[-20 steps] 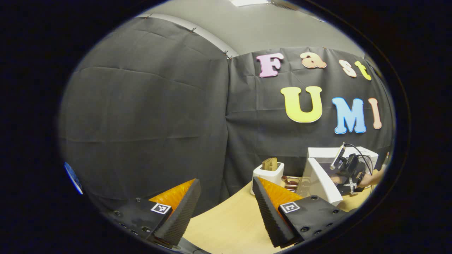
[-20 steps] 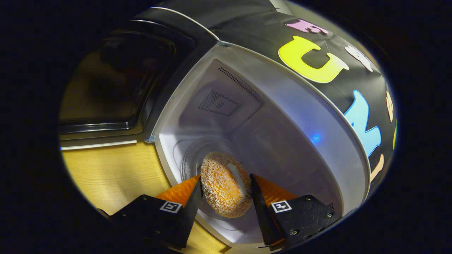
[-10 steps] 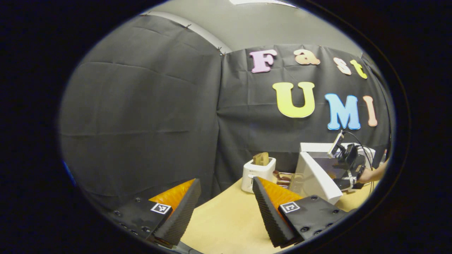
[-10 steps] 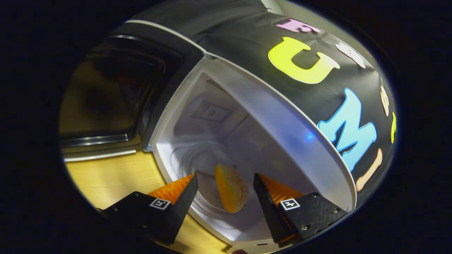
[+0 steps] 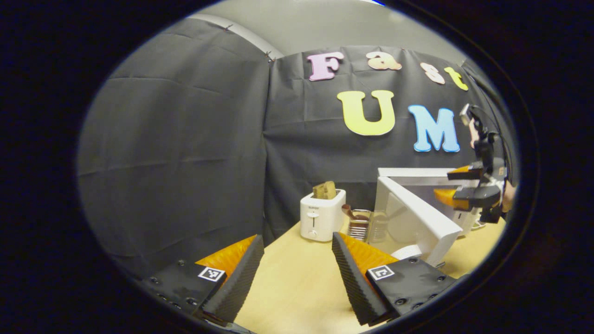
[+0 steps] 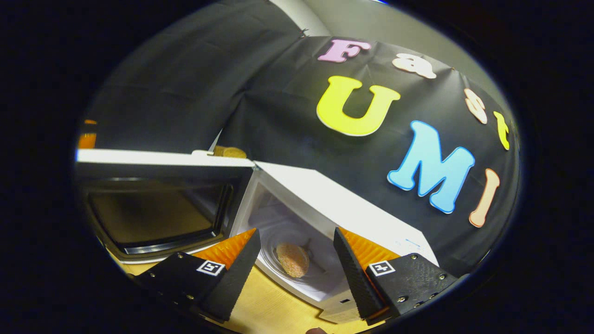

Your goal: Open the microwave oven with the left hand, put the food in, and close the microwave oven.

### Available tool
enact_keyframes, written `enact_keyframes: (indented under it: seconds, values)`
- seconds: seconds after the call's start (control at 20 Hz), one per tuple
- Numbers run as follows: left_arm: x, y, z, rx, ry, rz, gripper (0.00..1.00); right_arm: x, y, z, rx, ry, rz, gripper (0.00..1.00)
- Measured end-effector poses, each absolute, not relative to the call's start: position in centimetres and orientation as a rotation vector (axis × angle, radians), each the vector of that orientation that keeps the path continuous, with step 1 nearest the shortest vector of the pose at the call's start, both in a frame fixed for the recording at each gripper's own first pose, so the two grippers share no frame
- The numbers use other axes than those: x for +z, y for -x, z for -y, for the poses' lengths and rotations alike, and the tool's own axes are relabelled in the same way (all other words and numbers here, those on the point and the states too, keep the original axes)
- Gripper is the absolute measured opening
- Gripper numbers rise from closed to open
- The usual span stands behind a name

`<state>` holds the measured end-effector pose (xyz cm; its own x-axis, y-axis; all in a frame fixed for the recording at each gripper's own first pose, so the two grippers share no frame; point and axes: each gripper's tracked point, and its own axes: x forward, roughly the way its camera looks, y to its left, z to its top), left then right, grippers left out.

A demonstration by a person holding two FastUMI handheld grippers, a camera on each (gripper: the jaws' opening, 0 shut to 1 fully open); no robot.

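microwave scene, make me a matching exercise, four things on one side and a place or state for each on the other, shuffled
Things:
1. microwave door
2. food
3. toaster
4. right hand-held gripper

Places or states:
A. open, holding nothing
B. on the table left of the microwave, with bread sticking out of the top
C. swung open
D. lying inside the microwave

Pairs: 1-C, 2-D, 3-B, 4-A
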<state>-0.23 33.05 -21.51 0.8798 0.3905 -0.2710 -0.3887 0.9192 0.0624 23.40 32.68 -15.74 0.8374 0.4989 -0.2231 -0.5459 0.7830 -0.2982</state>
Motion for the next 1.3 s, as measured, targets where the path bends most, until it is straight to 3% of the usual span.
enact_keyframes:
  seconds: [0.35, 0.55, 0.7, 0.75, 1.3]
  values:
    - [-25.7, -0.2, -30.4, 0.340, 0.014, -0.352, 0.94, -11.0, -17.8, -26.9, 0.493, 0.234, -0.094, 0.96]
    - [-26.5, -0.4, -27.8, 0.291, 0.038, -0.377, 0.65, -10.2, -16.2, -24.0, 0.468, 0.223, -0.084, 0.96]
    - [-25.8, -1.2, -26.3, 0.287, 0.047, -0.361, 0.11, -10.2, -15.5, -22.1, 0.445, 0.220, -0.087, 0.97]
    - [-25.8, -1.4, -25.5, 0.270, 0.062, -0.369, 0.05, -10.3, -15.3, -21.5, 0.438, 0.211, -0.092, 0.96]
    - [-25.2, -6.1, -14.2, 0.009, 0.037, -0.385, 0.07, -9.9, -14.4, -16.5, 0.354, 0.187, -0.111, 0.96]
